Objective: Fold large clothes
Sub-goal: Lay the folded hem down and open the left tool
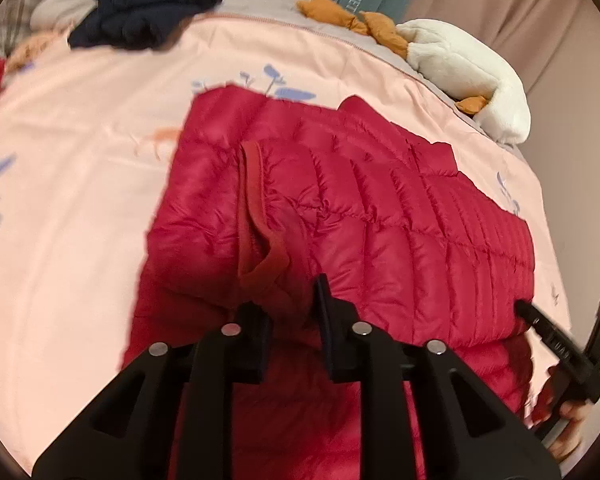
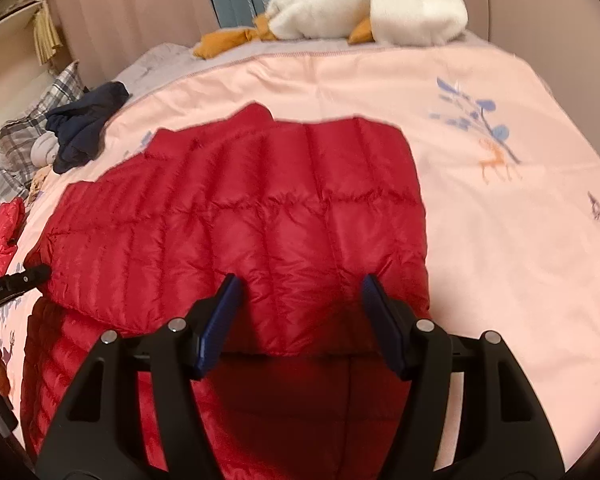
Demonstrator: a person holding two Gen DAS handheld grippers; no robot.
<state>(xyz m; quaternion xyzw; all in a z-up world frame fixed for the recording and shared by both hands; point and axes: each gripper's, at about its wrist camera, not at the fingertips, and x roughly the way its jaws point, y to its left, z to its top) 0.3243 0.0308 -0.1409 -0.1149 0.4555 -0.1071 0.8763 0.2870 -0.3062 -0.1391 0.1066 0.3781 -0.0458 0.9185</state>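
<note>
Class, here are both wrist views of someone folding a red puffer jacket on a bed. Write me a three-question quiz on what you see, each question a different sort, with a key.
1. True or false: the red jacket lies on a blue bedsheet.
2. Which toy lies at the far edge of the pink bedspread? A) brown bear B) white plush goose C) grey rabbit
3. Fill in: the heap of clothing beyond the jacket is dark ____.

Key: 1 false, the cover is pink; 2 B; 3 blue.

I see red quilted puffer jacket (image 2: 236, 216) lying flat on the pink bed sheet (image 2: 500, 260), top section folded over lower part.
</note>
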